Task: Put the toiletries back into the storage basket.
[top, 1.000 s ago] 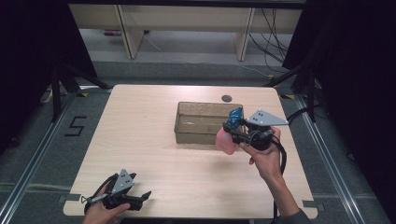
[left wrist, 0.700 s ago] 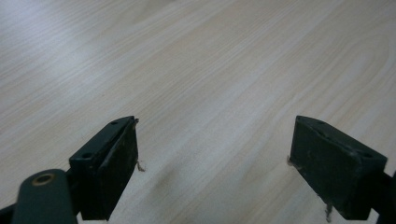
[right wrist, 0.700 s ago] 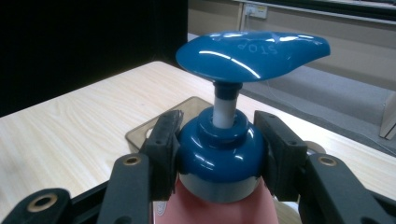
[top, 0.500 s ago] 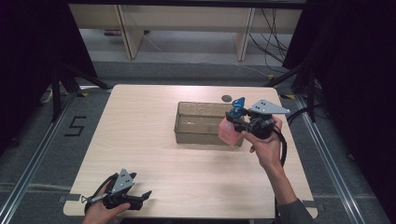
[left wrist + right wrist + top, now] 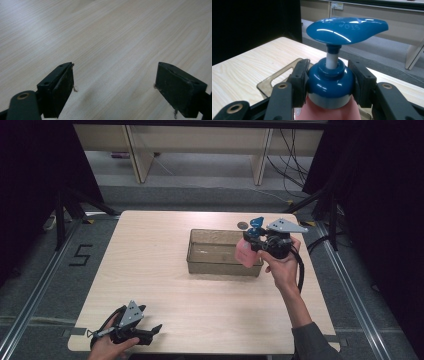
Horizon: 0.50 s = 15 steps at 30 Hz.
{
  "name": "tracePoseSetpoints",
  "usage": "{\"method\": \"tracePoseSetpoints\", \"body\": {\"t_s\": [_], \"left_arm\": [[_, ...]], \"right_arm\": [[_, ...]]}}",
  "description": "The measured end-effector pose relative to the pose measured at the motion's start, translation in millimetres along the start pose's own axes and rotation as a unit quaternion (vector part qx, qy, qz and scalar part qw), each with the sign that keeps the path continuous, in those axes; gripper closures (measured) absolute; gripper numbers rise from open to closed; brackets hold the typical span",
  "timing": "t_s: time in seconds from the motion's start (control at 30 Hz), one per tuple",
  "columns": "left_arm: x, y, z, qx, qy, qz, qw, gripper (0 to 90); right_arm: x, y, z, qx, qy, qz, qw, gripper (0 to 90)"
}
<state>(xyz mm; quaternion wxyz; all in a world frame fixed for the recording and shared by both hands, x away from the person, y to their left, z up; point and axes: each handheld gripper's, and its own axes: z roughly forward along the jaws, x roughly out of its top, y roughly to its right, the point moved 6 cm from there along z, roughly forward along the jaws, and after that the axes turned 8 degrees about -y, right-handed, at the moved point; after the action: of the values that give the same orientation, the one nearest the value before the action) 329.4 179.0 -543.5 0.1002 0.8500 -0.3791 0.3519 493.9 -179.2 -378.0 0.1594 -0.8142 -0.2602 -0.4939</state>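
Observation:
A pink pump bottle [image 5: 246, 253] with a blue pump head [image 5: 347, 29] hangs in the air over the right end of a clear brownish bin [image 5: 200, 256]. My right gripper [image 5: 256, 238] is shut on the bottle's blue collar [image 5: 329, 83], one black pad on each side. In the right gripper view the bottle stands upright between the jaws, with the bin [image 5: 279, 78] below it. My left gripper [image 5: 150, 331] rests at the table's front left corner, open, with bare wood between its pads [image 5: 61, 88].
A small dark round object [image 5: 242, 225] lies on the table just behind the bin. The light wooden table [image 5: 150, 270] is bare on its left half. Shelving legs and cables stand beyond the far edge.
The right gripper has carried the pink bottle up and toward the far side, from in front of the bin's right end to over it. The left gripper has stayed put.

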Motion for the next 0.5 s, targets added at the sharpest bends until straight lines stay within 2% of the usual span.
{"method": "tracePoseSetpoints", "body": {"t_s": [0.1,0.13,0.17,0.2,0.27,0.33,0.4,0.43,0.47,0.5], "left_arm": [[-0.9,2.0,1.0,-0.001,0.003,-0.007,1.0,15.0],[-2.1,1.3,-0.1,0.002,-0.007,-0.008,0.9999,15.0],[-0.1,0.0,0.8,0.002,0.003,0.0,1.0,15.0],[0.4,0.5,1.1,0.003,0.006,-0.005,1.0,15.0],[-0.5,3.1,1.5,-0.004,0.007,-0.012,0.9999,15.0],[-0.9,2.4,1.1,-0.003,0.002,-0.011,0.9999,15.0],[0.1,1.1,1.3,0.002,0.006,-0.006,1.0,15.0],[-0.1,2.8,1.5,-0.004,0.008,-0.011,0.9999,15.0],[-0.7,3.9,1.7,-0.006,0.007,-0.017,0.9998,15.0],[-1.0,3.1,0.8,-0.004,0.001,-0.015,0.9999,15.0]], "right_arm": [[0.6,4.0,3.6,-0.003,0.001,0.006,1.0,53.5],[1.4,6.8,5.0,-0.009,0.004,0.0,0.9999,53.5],[0.8,6.5,6.0,-0.007,-0.001,0.012,0.9999,53.5],[1.1,8.6,6.8,-0.012,0.0,0.008,0.9999,53.5],[1.0,10.7,9.3,-0.016,-0.002,0.011,0.9998,53.5],[0.3,11.8,11.9,-0.014,-0.005,0.017,0.9998,53.5],[0.0,15.4,15.4,-0.021,-0.003,0.008,0.9997,53.5],[0.0,15.5,17.3,-0.016,0.001,0.01,0.9998,53.5],[-1.3,14.8,17.3,-0.017,-0.008,0.02,0.9996,53.5],[-0.9,17.1,18.4,-0.022,-0.003,0.011,0.9997,53.5]]}}
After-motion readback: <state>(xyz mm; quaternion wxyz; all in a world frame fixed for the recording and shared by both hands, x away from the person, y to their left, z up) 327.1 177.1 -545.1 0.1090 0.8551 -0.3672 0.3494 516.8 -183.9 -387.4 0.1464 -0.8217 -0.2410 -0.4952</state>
